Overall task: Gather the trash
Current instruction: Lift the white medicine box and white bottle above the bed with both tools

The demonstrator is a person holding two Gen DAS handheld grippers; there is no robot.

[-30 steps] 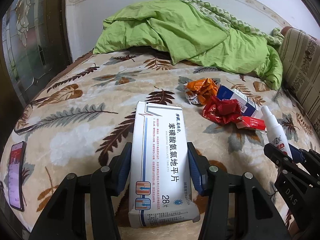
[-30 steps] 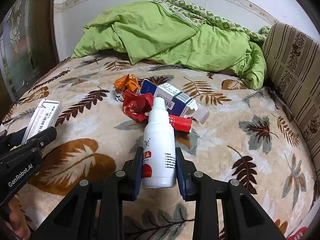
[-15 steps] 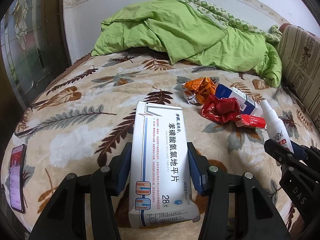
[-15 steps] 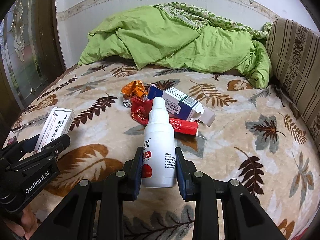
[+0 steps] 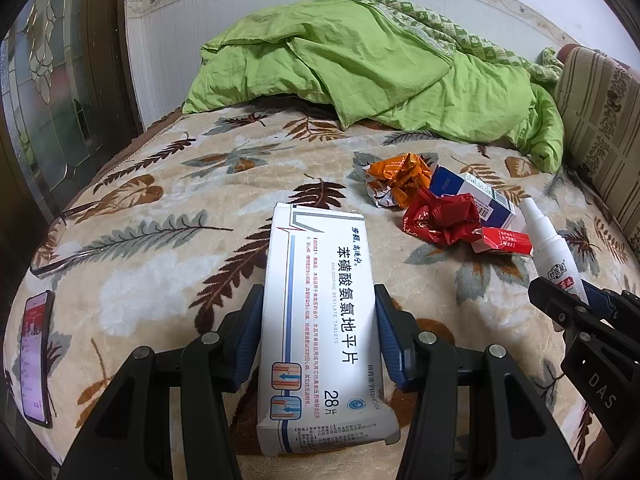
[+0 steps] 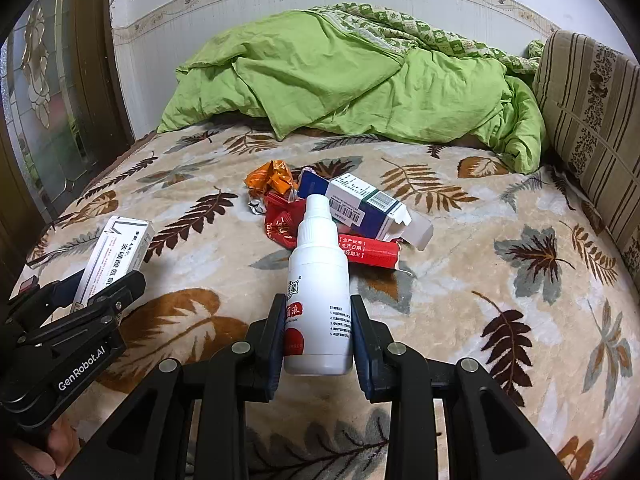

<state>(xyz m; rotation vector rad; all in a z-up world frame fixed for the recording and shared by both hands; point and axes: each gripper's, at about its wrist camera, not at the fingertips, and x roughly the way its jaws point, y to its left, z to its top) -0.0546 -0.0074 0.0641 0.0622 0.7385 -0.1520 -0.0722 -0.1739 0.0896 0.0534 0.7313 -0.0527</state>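
My left gripper (image 5: 318, 316) is shut on a white medicine box (image 5: 320, 300) with blue print, held above the bed; the box also shows in the right wrist view (image 6: 116, 256). My right gripper (image 6: 318, 320) is shut on a white spray bottle (image 6: 318, 280) with a red label, which also shows in the left wrist view (image 5: 554, 252). On the leaf-patterned blanket (image 6: 480, 280) lies a pile of trash: an orange wrapper (image 6: 272, 178), a red wrapper (image 6: 282, 222), a blue-and-white carton (image 6: 360, 204) with an open flap and a small red box (image 6: 368, 250).
A crumpled green quilt (image 5: 360, 68) fills the head of the bed. A striped cushion (image 6: 592, 120) stands along the right side. A phone (image 5: 36, 352) lies at the bed's left edge. A glass-panelled door (image 5: 48, 92) is on the left.
Both grippers have drawn back and up a little from the trash pile, each keeping its hold. The trash on the blanket has not moved.
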